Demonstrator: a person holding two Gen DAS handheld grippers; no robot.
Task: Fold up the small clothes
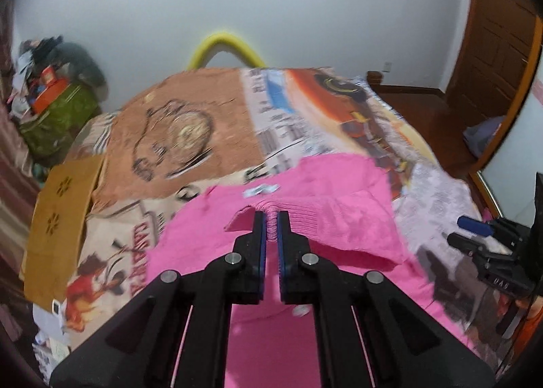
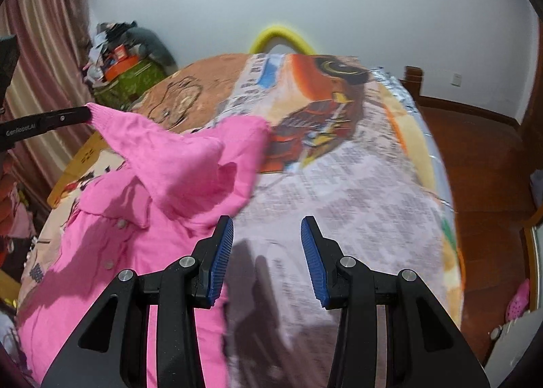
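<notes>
Cardigan — pink knit, spread on the printed bedspread at lower centre, ribbed cuff pinched between the left gripper fingers. Right gripper spread wide, grasping nothing. Advice: carry the sleeve flat across the body — release once smooth.

Right hand-held gripper held wide open above printed bedspread, pink garment lifted at cuff by left hand-held gripper

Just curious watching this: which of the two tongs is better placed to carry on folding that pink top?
Probably the left tongs: they already pinch the pink top's ribbed cuff. The right tongs are open over bare bedspread.
</notes>
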